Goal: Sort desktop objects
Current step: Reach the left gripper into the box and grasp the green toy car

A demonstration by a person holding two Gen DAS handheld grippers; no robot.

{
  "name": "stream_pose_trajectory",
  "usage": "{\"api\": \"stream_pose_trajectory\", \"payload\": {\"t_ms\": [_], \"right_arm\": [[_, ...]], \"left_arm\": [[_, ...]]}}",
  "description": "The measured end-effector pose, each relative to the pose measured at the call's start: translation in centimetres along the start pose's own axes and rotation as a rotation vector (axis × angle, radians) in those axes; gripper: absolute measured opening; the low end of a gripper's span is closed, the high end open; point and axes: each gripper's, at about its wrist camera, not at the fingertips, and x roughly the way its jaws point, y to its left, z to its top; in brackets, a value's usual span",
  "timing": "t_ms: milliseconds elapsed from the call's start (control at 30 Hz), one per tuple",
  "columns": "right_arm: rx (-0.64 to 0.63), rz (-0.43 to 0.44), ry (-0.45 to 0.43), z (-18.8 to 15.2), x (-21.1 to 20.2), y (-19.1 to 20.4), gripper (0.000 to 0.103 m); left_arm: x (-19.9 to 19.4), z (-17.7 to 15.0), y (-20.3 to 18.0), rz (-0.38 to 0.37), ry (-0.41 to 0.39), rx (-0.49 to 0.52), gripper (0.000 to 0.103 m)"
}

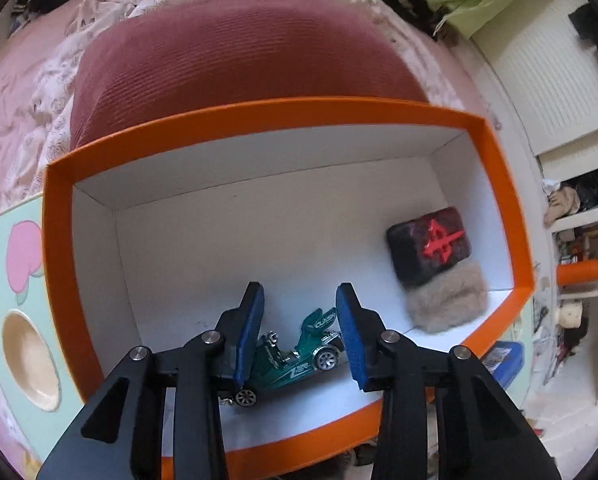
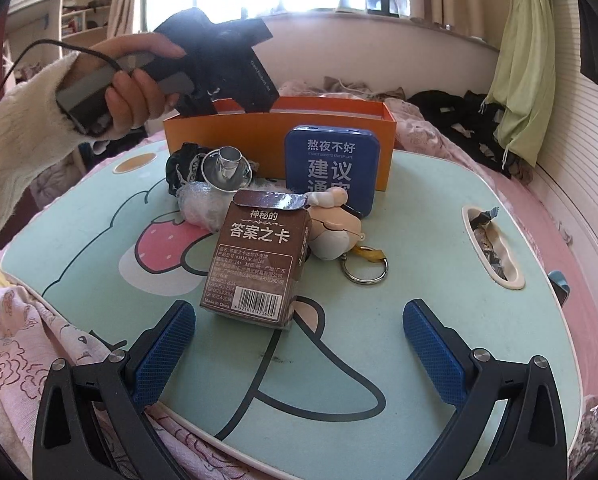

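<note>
The left gripper (image 1: 299, 334) is seen reaching down into the orange box (image 1: 495, 184), its blue pads (image 1: 251, 336) narrowed to a moderate gap. A green toy car (image 1: 295, 360) lies on the white floor of the box between and just below the pads; whether the pads press on it cannot be told. The car is a small metallic-green die-cast racer with silver spoked wheels, a raised rear wing and white lettering on its side (one wheel shows under the left pad). To the far right inside the box a dark felt patch (image 1: 429, 246) with a red emblem is found, resting partly on a tuft of beige wool (image 1: 445, 304).

The right gripper (image 2: 299, 356) is held wide open over the mint lap table (image 2: 439, 248), nothing between its pads. Beyond it stand a brown card box (image 2: 255, 260), a blue tin (image 2: 331, 168) against the orange box, a keyring figure (image 2: 335, 232) and a silver funnel (image 2: 227, 168).
</note>
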Motion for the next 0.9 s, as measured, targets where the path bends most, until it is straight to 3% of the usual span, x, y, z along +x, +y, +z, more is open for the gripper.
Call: {"api": "stream_pose_trajectory", "payload": {"t_ms": [67,100,133,400,567,733,767,900], "right_arm": [[0.001,0.001,0.001,-0.1,0.0,0.0,0.103],[0.001,0.001,0.0,0.0,0.0,0.1,0.103],[-0.001,0.0,-0.001,0.0,0.0,0.1,0.103],[-0.001,0.002,0.0,0.0,0.0,0.1,0.103],[-0.001,0.002,0.0,-0.1,0.0,0.0,0.103],[-0.001,0.003,0.0,0.0,0.0,0.1,0.103],[-0.001,0.003,0.0,-0.1,0.0,0.1,0.103],[-0.002,0.004,0.0,-0.1,0.0,0.0,0.103]], "left_arm": [[-0.1,-0.3,0.1,0.012,-0.003,0.007,0.035],[-0.1,-0.5,0.2,0.026,-0.011,0.012,0.017],[-0.2,-0.6,0.3,0.033,-0.016,0.014,0.009],[-2.8,-0.4,2.5,0.024,-0.085,-0.034,0.008],[-5.2,0.5,1.6,-0.005,-0.141,-0.035,0.0],[-8.3,0.3,0.5,-0.012,-0.219,-0.008,0.0],[-8.2,0.4,0.2,0.02,-0.213,0.006,0.002],[-5.4,0.1,-0.6,0.086,-0.123,0.094,0.043]]}}
